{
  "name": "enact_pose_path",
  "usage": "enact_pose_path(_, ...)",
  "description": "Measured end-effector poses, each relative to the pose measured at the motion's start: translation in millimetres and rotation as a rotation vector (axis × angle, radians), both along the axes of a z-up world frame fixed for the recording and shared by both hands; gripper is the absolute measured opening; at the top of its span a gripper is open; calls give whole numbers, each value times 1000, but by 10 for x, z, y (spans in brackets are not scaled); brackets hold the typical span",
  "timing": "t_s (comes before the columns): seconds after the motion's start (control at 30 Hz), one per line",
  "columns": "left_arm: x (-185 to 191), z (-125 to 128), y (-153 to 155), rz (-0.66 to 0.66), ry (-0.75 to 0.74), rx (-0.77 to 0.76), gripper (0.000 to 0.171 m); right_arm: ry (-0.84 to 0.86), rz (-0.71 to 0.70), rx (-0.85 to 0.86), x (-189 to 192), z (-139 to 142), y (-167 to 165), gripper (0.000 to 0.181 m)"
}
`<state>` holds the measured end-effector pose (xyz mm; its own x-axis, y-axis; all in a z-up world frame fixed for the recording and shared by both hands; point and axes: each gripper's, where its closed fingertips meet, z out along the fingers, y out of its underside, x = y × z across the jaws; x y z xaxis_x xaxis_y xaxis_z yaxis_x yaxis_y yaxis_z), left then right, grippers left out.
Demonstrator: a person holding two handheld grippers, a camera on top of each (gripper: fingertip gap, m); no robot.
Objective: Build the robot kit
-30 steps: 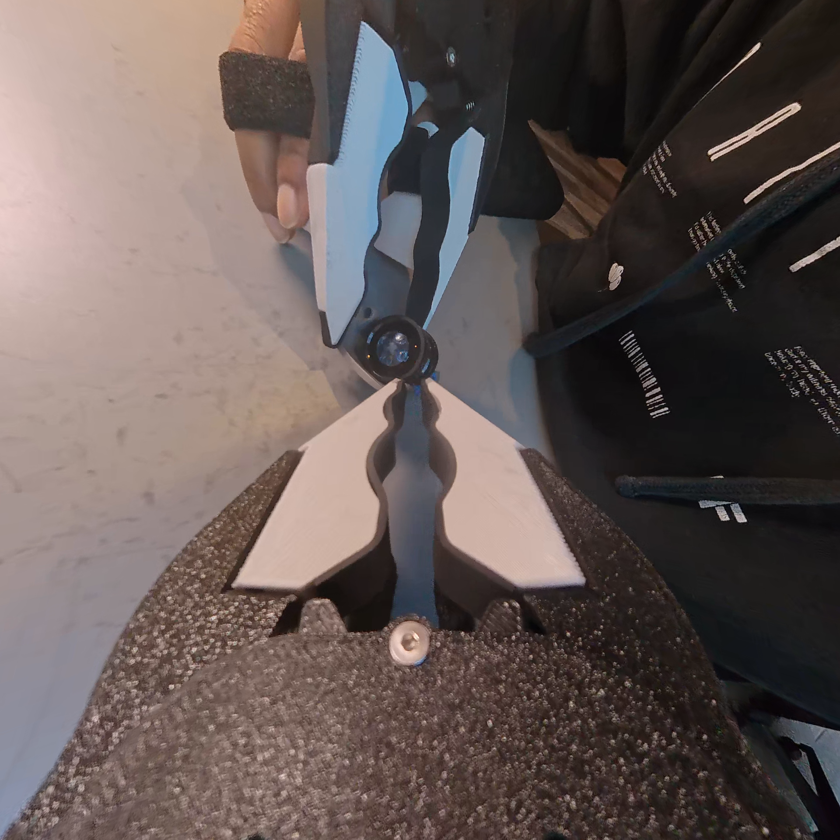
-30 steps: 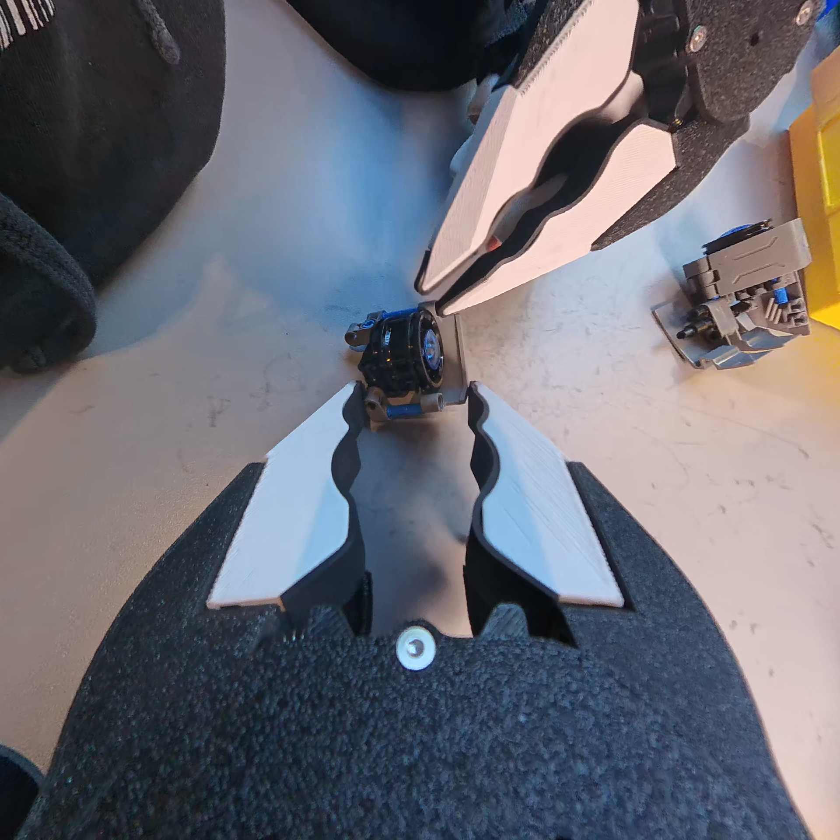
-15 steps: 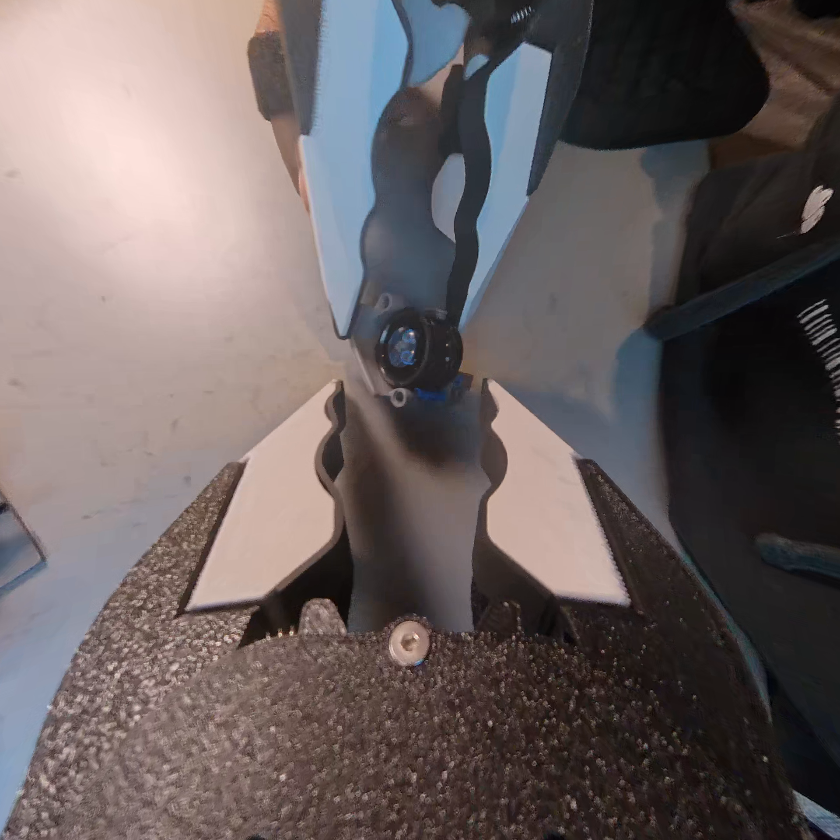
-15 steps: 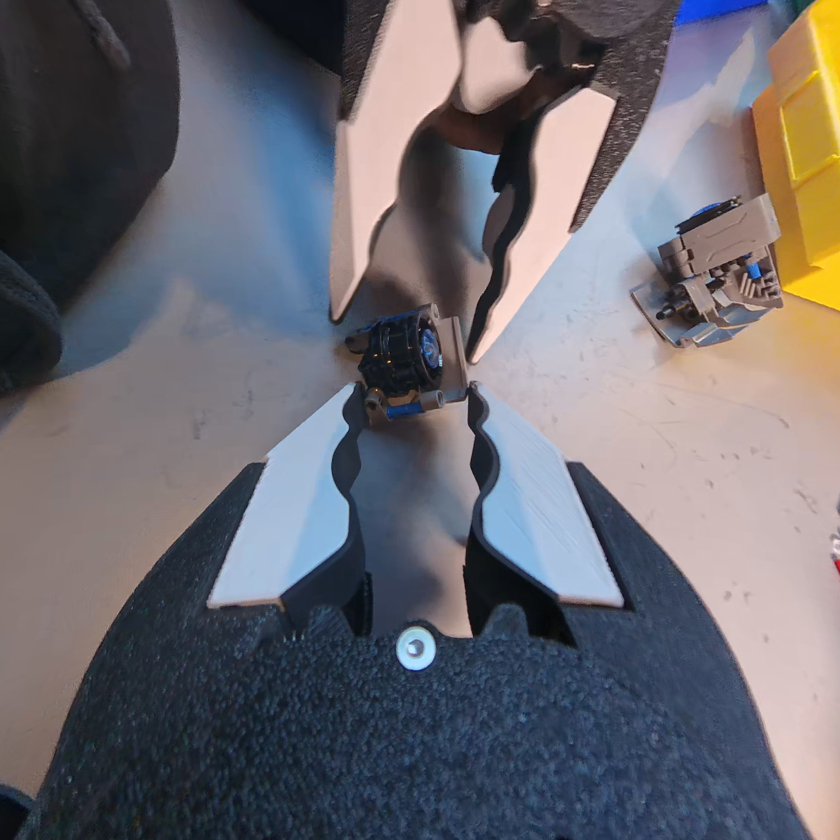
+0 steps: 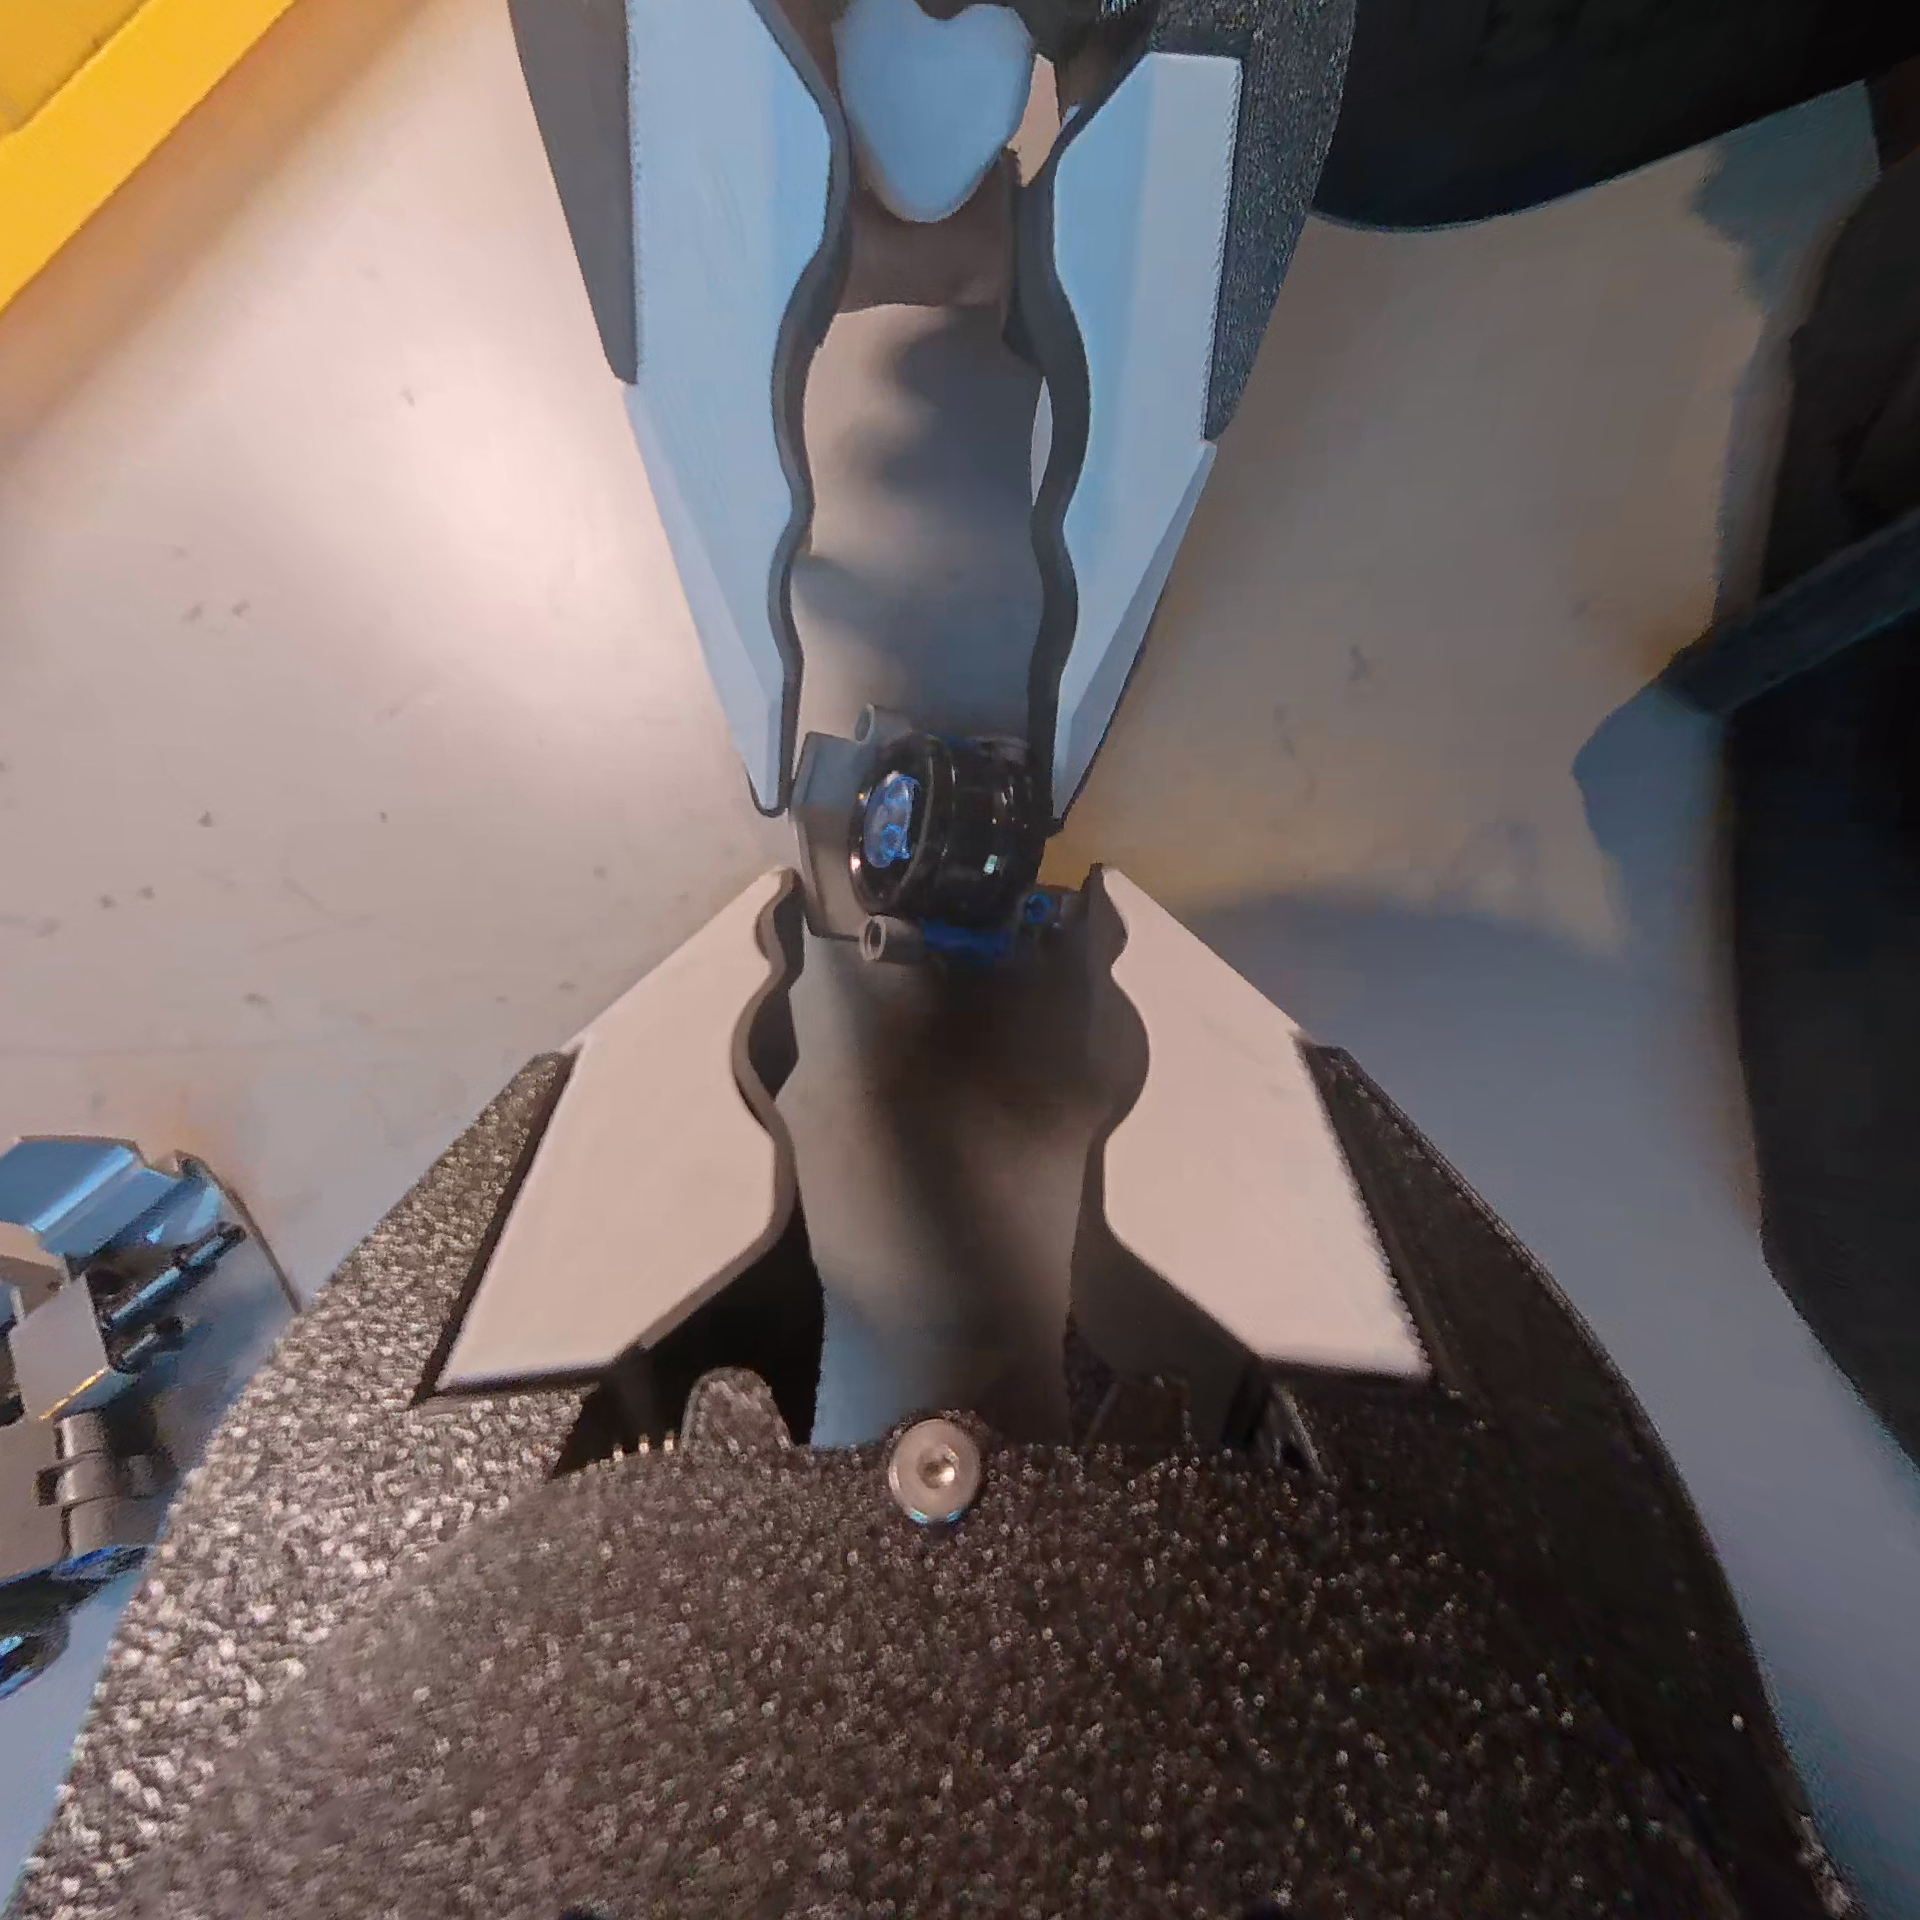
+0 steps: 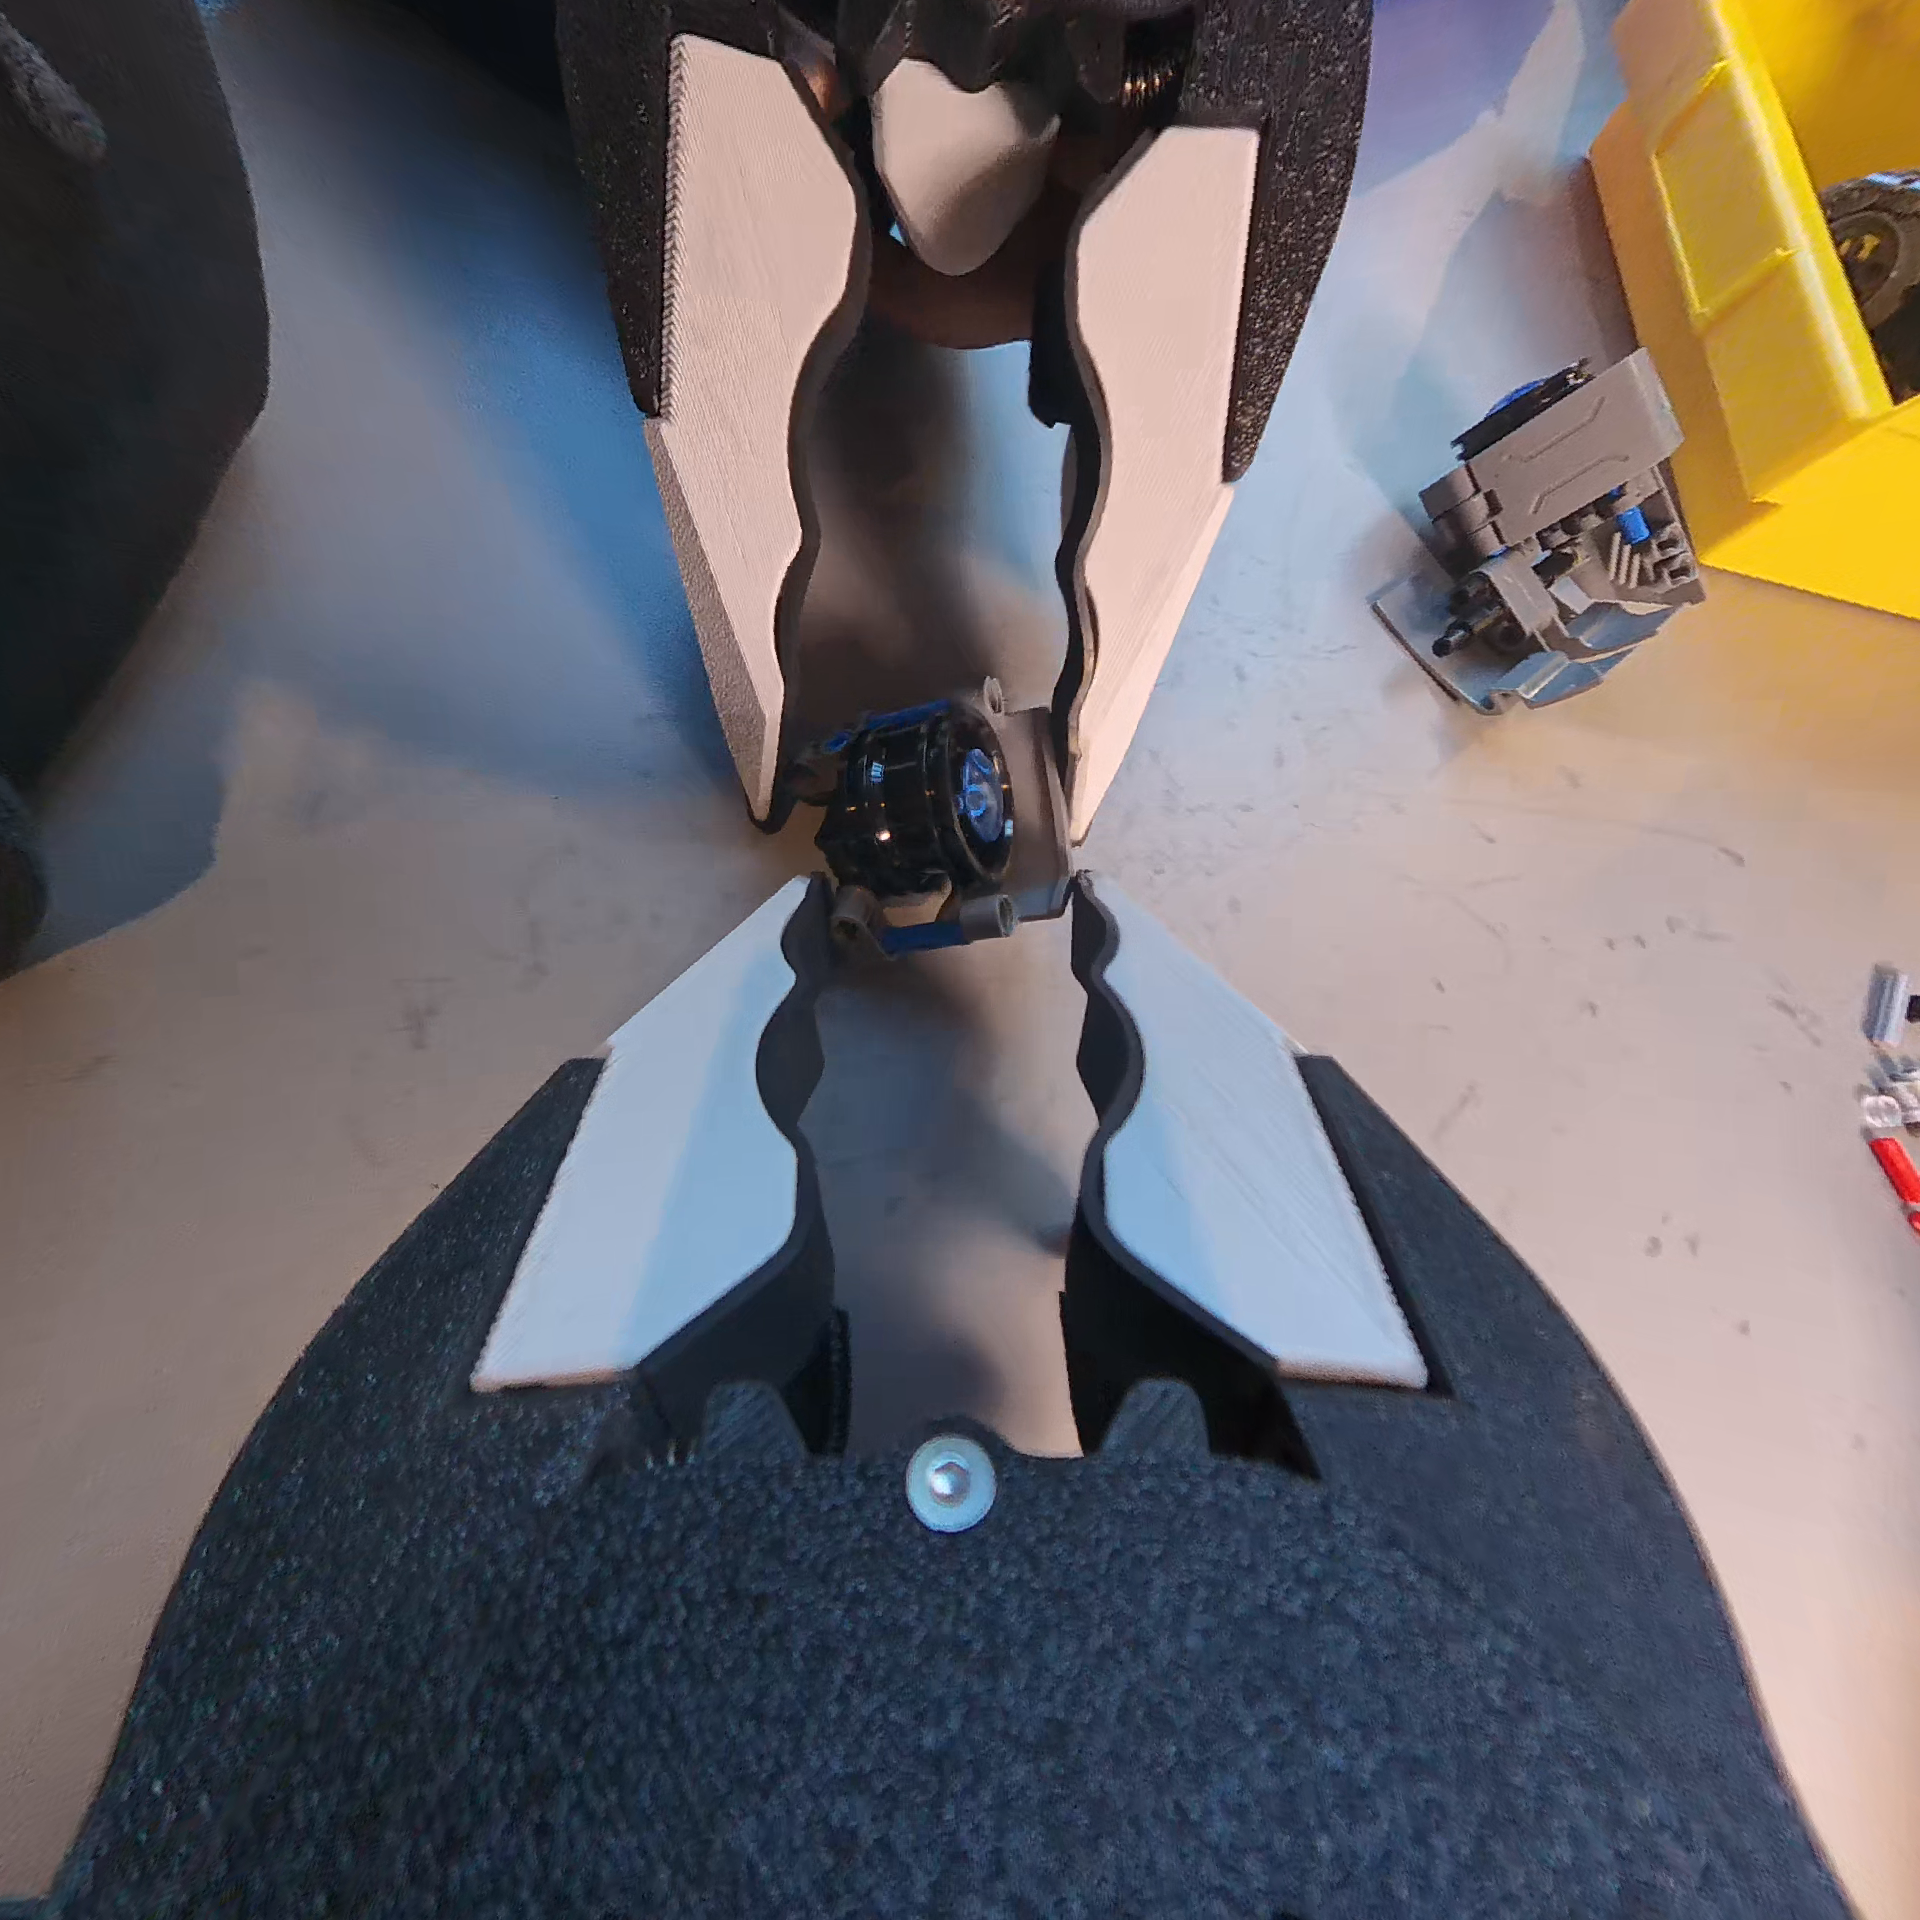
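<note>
Grippers met tip to tip around a small black wheel assembly (image 5: pixel 935 842) (image 6: pixel 930 821) above the pale tabletop (image 5: pixel 312 623).

Right gripper (image 6: pixel 940 904) was clenched on the assembly's grey and blue base, apparently to hold it steady. Left gripper (image 5: pixel 940 899) faced it head-on, nearly level, jaws parted and bracketing the same part. Whether its fingertips (image 5: pixel 774 904) pressed the part could not be told. A second grey brick assembly (image 6: pixel 1558 561) lay just beside a yellow bin (image 6: pixel 1766 312), well apart from the grippers. Dark fabric (image 5: pixel 1849 727) bordered one side.
</note>
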<state>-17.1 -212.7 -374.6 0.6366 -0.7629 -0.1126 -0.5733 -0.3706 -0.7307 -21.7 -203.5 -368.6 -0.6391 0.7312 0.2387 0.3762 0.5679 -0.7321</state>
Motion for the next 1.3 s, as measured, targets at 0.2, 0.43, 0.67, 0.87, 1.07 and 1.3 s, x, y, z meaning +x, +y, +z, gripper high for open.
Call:
enact_pose_path(0.2,10,39,0,-35,96,106,52,17,35,21,47,23,1,51)
enact_pose_path(0.43,25,65,2,-68,146,183,51,-98,-13,-74,185,1,33,43)
enact_pose_path(0.67,65,138,21,-107,329,394,52,-157,-119,-137,148,9,-86,35)
enact_pose_path(0.87,80,163,19,-133,399,481,52,-137,-134,-145,154,20,-114,29)
enact_pose_path(1.07,183,185,-84,-175,248,415,50,-74,-108,-28,157,-11,-91,16)
enact_pose_path(1.3,226,216,-142,-170,134,352,46,-65,-105,12,162,-29,-90,16)
